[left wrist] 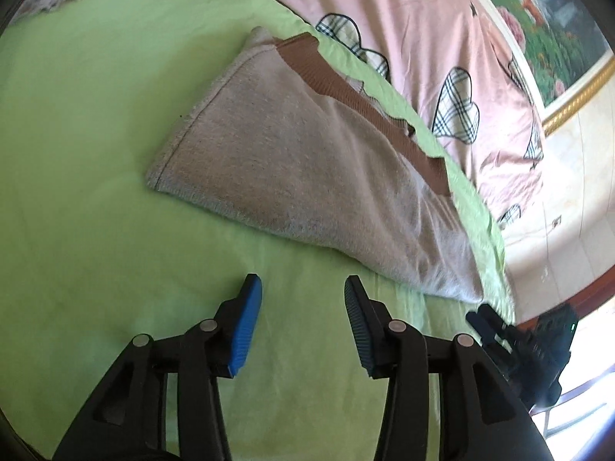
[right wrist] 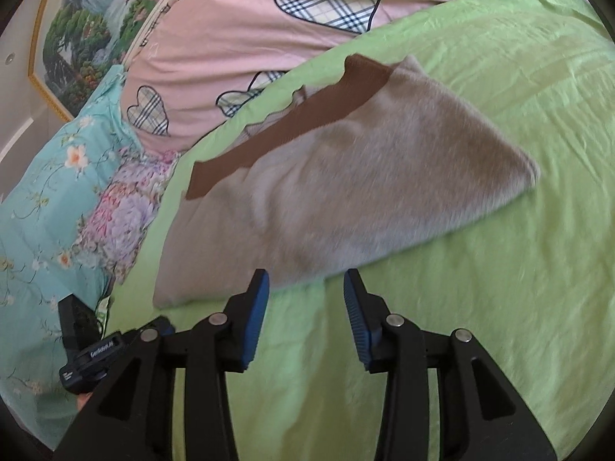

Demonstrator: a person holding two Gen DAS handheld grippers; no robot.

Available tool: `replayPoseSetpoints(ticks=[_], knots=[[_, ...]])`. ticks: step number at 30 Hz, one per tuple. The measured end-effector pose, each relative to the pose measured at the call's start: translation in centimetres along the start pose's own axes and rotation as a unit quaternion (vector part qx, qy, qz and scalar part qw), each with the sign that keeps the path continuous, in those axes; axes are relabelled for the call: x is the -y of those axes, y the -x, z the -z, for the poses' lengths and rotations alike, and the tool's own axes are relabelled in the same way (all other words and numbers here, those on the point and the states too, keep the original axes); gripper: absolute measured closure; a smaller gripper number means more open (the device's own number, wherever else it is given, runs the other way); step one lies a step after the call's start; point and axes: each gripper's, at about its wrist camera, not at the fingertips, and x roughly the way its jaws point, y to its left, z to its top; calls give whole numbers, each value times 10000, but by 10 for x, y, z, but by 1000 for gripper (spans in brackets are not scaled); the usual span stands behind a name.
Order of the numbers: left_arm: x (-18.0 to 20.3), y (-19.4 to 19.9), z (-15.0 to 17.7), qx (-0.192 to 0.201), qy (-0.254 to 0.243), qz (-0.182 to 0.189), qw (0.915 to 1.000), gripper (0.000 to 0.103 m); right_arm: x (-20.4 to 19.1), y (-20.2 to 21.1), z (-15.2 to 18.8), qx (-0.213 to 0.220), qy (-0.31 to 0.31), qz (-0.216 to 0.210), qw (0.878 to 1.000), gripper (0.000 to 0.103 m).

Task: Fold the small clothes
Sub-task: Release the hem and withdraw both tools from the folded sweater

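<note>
A small grey garment with a brown ribbed band (left wrist: 307, 169) lies folded flat on the green sheet (left wrist: 77, 153). It also shows in the right wrist view (right wrist: 346, 199). My left gripper (left wrist: 303, 288) is open and empty, a short way in front of the garment's near edge. My right gripper (right wrist: 305, 282) is open and empty, its fingertips at the garment's near edge, left finger just over the cloth. The right gripper also shows low right in the left wrist view (left wrist: 480, 320), beside the garment's corner.
A pink quilt with plaid hearts (right wrist: 269, 38) lies beyond the garment. A teal floral pillow (right wrist: 46, 199) and a flowered cloth (right wrist: 127, 207) lie to the left. A framed picture (left wrist: 557, 30) hangs on the wall. The bed edge (left wrist: 499, 269) runs along the right.
</note>
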Motion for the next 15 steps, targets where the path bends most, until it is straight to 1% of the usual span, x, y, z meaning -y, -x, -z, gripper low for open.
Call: replayPoseSetpoints(ticks=[5,12,15], knots=[[-7,-7,-5,86,286,81,9995,55,-4,0,7,-60,-4,-59,10000,61],[-23,-25,-34,337,728,235,9965,55,-11,0,6,-32,22,-140,9999,61],[-26,-28,-42,435,847,247,9951,55,-13,-1,4,-45,42,-164,9998,61]])
